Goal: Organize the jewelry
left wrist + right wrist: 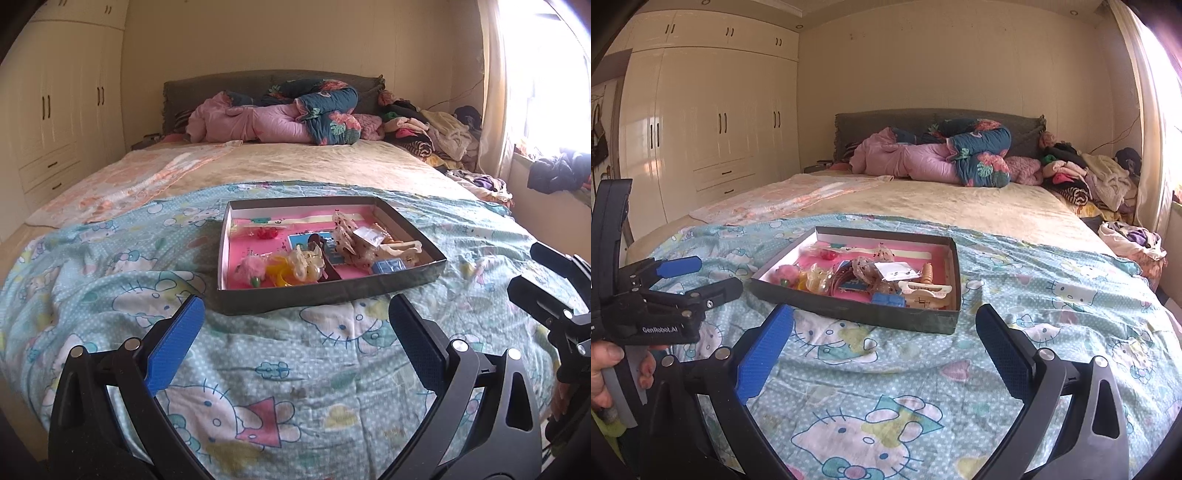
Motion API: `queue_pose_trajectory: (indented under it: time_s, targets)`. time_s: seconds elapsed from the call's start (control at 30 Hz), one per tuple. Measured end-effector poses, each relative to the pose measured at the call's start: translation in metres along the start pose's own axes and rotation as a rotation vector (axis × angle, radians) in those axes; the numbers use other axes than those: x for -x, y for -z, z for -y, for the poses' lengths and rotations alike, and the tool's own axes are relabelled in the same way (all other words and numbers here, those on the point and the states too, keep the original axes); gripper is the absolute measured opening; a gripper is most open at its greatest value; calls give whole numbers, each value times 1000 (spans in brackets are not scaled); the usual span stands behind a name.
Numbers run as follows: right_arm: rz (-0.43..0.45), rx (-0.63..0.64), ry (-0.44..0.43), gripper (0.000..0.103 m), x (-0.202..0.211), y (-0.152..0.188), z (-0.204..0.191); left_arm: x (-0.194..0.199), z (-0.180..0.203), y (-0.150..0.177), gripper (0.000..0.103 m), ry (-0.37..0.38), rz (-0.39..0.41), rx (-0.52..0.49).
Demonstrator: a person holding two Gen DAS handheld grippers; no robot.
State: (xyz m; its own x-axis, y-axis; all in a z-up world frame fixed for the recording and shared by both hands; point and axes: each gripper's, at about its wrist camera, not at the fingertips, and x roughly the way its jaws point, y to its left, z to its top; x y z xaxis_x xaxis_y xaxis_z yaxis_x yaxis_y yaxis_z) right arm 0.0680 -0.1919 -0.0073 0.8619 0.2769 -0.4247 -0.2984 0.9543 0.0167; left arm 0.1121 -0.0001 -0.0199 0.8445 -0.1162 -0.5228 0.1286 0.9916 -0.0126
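Both grippers hang w/ jaws wide & nothing between them: left gripper [295, 332], right gripper [884, 339]. The shallow box [332, 290] of jewelry sits on the bed [258, 369] just ahead of both, its near wall facing the tips. Risks: contents are a tangled heap, e.g. yellow piece [282, 271] under a clear clip [308, 260], so a wide grab prob. drags neighbours out; soft bedding means a low approach could nudge or tip the box.

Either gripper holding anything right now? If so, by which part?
Nothing held. The left gripper and right gripper are both open and empty, short of the shallow dark cardboard box of hair accessories.
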Motion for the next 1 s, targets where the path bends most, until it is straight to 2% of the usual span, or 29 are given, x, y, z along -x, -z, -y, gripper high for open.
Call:
queue_pose_trajectory:
  time_s: [0.27,0.57,0.7,1.0]
  targets:
    - [70,23,31,97,18,16,-11,17,4,18,92,-6,62,19]
    - [137,4,75,97,34,39,-19,24,-7,36,92,6,82,50]
    - [138,-45,69,97,36,43,-20,28,-11,38,92,7,107,59]
    - [109,-34,77,97,32,41,-21,33,-6,39,92,-14,129,33]
